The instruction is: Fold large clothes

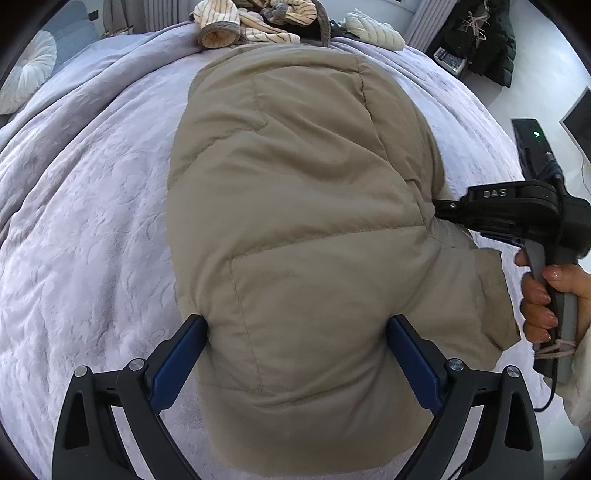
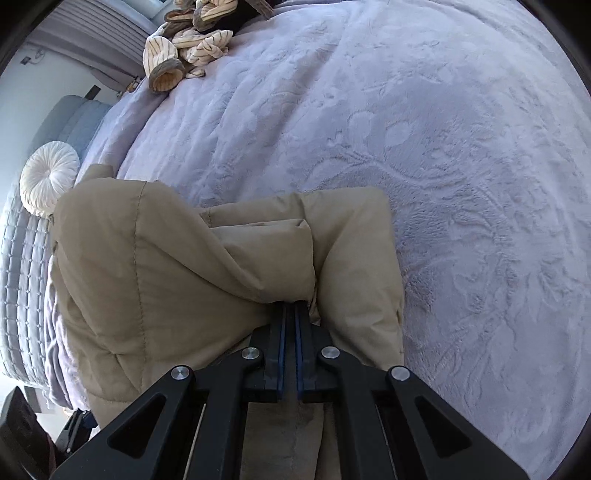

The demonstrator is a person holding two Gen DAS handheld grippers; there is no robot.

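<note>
A tan puffer jacket [image 1: 295, 206] lies lengthwise on a lavender bedspread [image 1: 85, 229]. My left gripper [image 1: 297, 325] is open, its blue pads straddling the jacket's near puffy edge. My right gripper [image 1: 437, 208] comes in from the right, held by a hand, with its tips buried in a fold at the jacket's right side. In the right wrist view the right gripper [image 2: 290, 304] is shut on a fold of the jacket [image 2: 155, 258], its fingertips hidden under the fabric.
A striped cream garment [image 1: 255, 22] and a white quilted item [image 1: 373, 27] lie at the bed's far end. A round white cushion [image 2: 48, 182] and a blue headboard [image 2: 70, 122] are to the side. A black device [image 1: 532, 147] stands right of the bed.
</note>
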